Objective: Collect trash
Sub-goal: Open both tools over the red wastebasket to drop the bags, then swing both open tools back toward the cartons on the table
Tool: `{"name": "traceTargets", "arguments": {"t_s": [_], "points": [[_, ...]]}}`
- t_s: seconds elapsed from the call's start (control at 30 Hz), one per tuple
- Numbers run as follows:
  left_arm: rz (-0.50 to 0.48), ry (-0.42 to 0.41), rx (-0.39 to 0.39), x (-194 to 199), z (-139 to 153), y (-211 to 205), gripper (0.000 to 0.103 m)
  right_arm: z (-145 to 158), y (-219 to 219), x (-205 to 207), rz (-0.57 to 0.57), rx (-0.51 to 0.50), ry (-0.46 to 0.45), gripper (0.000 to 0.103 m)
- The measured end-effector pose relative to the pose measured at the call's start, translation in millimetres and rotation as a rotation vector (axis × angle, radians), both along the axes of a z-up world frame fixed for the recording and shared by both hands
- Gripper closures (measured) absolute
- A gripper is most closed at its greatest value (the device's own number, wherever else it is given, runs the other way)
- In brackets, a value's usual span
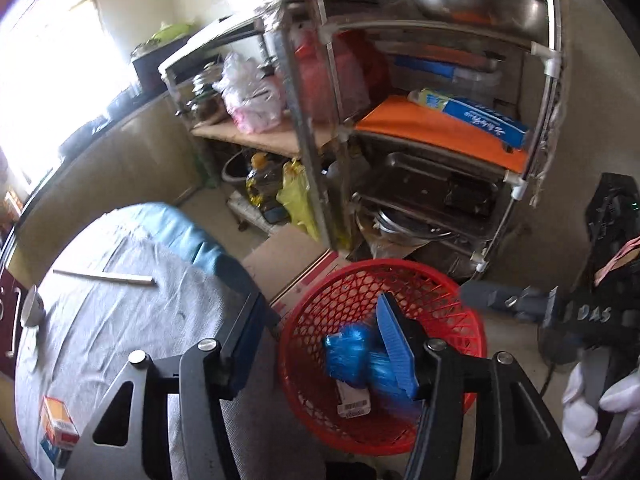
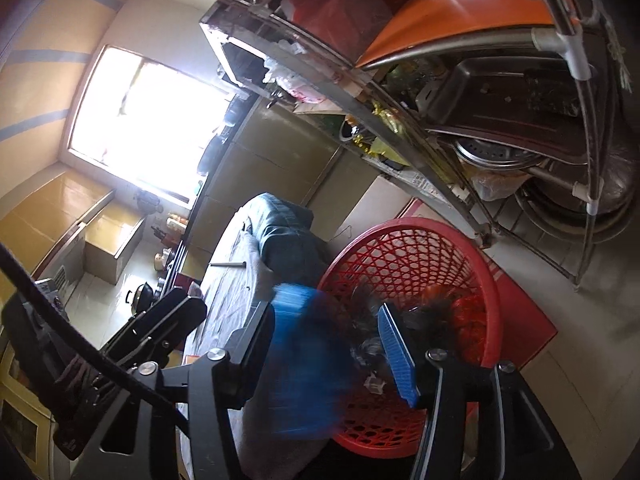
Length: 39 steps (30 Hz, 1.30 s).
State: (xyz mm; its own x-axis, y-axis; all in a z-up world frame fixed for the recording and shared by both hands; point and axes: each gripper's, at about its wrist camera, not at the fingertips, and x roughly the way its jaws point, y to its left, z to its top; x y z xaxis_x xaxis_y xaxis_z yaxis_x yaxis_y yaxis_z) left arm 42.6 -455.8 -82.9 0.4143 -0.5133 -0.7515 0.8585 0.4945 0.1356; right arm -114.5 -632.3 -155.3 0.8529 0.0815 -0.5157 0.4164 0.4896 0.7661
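The left gripper (image 1: 326, 344) hangs over the red basket (image 1: 460, 304) with its jaws parted and nothing pressed between them; a blue wrapper (image 1: 352, 354) lies in the basket just beyond its pads. The right gripper (image 2: 340, 344) also stands apart above the basket (image 2: 492, 280), with dark, blurred trash (image 2: 368, 344) loose beneath it. The basket sits on the floor beside the cloth-covered table (image 1: 120, 320), in front of a metal rack (image 1: 440, 120)

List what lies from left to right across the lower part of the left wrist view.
Orange carton on the grey tablecloth → red basket holding a blue wrapper → white-gloved hand at the right edge.
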Motion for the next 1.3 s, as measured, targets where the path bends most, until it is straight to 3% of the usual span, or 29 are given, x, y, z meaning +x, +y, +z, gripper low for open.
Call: {"name": "traceTargets", "arguments": {"t_s": [0.1,0.33,0.6,0.93,1.03,1.17,1.3], "points": [[0.031,0.011,-0.002,5.9,1.4,18.0,0.044,6.0,-1.9,-3.0,-0.019,-0.02,-0.002,0.045],[0.145,-0.065,-0.01,14.1,21.5,74.7,0.044,23.8,17.8,16.4,0.014,-0.061,-0.007,0.045],[0.317,-0.162,-0.067,23.7,59.2,167.3,0.044,54.3,82.0,60.6,0.155,-0.13,-0.021,0.045],[0.543,-0.219,-0.168,31.5,91.5,291.3,0.041,98.1,181.5,105.0,0.367,-0.25,-0.046,0.045],[0.599,-0.231,-0.198,33.6,91.4,324.6,0.028,108.0,213.5,116.8,0.418,-0.286,-0.061,0.045],[0.688,-0.196,-0.209,50.6,74.2,373.8,0.028,116.0,250.5,137.5,0.464,-0.346,-0.091,0.044],[0.835,-0.133,-0.175,72.8,41.4,422.3,0.028,102.3,283.1,165.5,0.525,-0.361,-0.072,0.042]]}}
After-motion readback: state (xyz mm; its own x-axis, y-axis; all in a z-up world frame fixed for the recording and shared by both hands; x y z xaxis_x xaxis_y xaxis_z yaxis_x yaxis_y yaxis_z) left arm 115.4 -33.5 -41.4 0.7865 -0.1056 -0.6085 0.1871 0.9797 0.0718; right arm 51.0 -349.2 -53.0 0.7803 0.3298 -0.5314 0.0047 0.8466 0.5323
